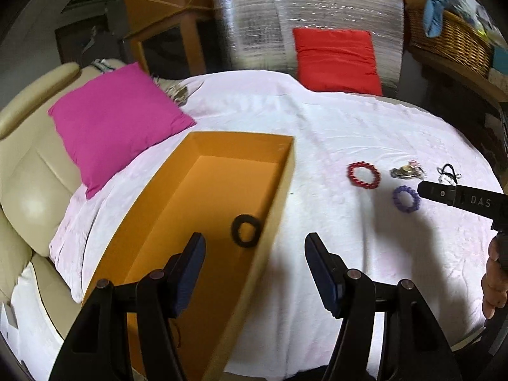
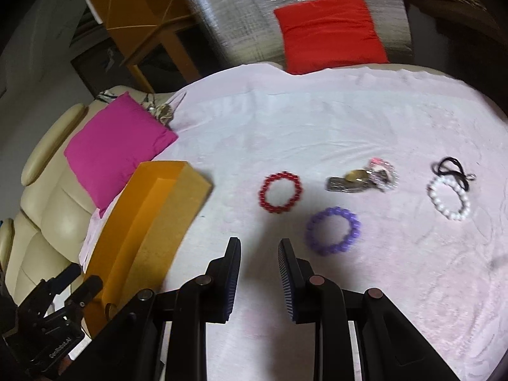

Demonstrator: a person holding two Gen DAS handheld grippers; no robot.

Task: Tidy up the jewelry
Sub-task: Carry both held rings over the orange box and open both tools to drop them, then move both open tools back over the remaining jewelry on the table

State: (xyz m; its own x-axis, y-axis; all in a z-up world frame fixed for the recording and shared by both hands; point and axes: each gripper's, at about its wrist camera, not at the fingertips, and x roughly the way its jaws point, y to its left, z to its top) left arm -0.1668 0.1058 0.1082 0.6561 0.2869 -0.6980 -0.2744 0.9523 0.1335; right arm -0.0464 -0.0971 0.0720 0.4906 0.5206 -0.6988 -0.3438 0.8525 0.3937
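An open orange box (image 1: 203,190) stands on a pale pink cloth (image 1: 333,133); a black ring-shaped band (image 1: 246,231) is inside it, blurred. My left gripper (image 1: 254,247) is open and empty above the box's right wall. On the cloth lie a red bead bracelet (image 2: 280,196), a purple bead bracelet (image 2: 333,230), a metal trinket cluster (image 2: 362,177), a white bead bracelet (image 2: 448,199) and a black cord (image 2: 451,166). My right gripper (image 2: 258,247) is open and empty, just left of the purple bracelet. The box also shows in the right wrist view (image 2: 152,209).
A magenta cushion (image 1: 117,120) lies on a cream sofa (image 1: 28,184) left of the box. A red cushion (image 1: 336,60) leans on a silver sheet behind the cloth. A wicker basket (image 1: 451,38) stands at the far right. Wooden furniture (image 1: 165,16) stands behind.
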